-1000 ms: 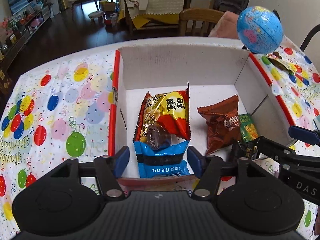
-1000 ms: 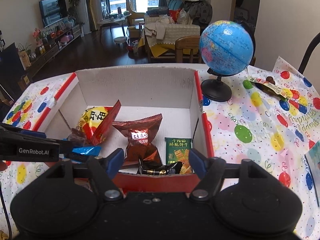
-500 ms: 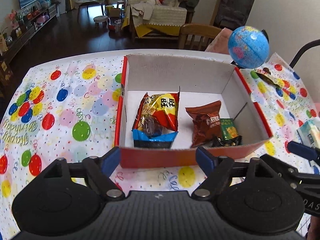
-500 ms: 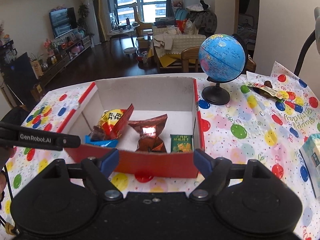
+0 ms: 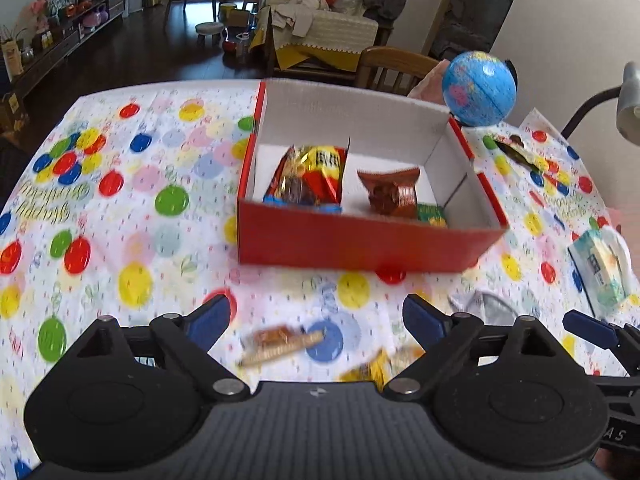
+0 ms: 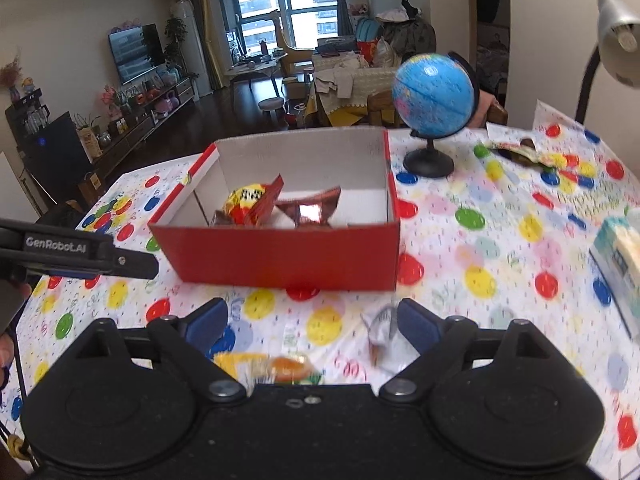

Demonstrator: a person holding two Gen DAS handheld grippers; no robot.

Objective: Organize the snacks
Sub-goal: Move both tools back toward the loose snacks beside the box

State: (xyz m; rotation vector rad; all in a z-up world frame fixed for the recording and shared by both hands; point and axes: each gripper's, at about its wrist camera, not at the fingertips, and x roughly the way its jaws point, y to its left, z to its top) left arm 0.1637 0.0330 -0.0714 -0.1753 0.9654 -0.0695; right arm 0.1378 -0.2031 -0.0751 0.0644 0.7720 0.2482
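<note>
A red cardboard box (image 5: 360, 240) (image 6: 280, 256) stands on the balloon-print tablecloth and holds a red-and-yellow snack bag (image 5: 316, 176) (image 6: 250, 202), a brown Oreo packet (image 5: 390, 194) (image 6: 310, 212) and a green cracker packet (image 5: 431, 215). My left gripper (image 5: 316, 316) is open and empty, above a brown wafer packet (image 5: 280, 342) and a yellow packet (image 5: 376, 368) on the cloth. My right gripper (image 6: 312, 316) is open and empty, above an orange-yellow snack (image 6: 276, 366) and a silver wrapper (image 6: 380, 330) (image 5: 484, 306).
A blue globe (image 6: 434, 96) (image 5: 478, 94) on a black stand is behind the box to the right. A tissue pack (image 5: 600, 268) (image 6: 620, 264) lies at the right. A snack wrapper (image 6: 516, 152) lies at the far right. A desk lamp (image 6: 616, 48) leans over.
Both grippers have pulled back out of the box and toward the table's near edge. The box now lies farther ahead, and loose snacks on the cloth have come into view under the fingers.
</note>
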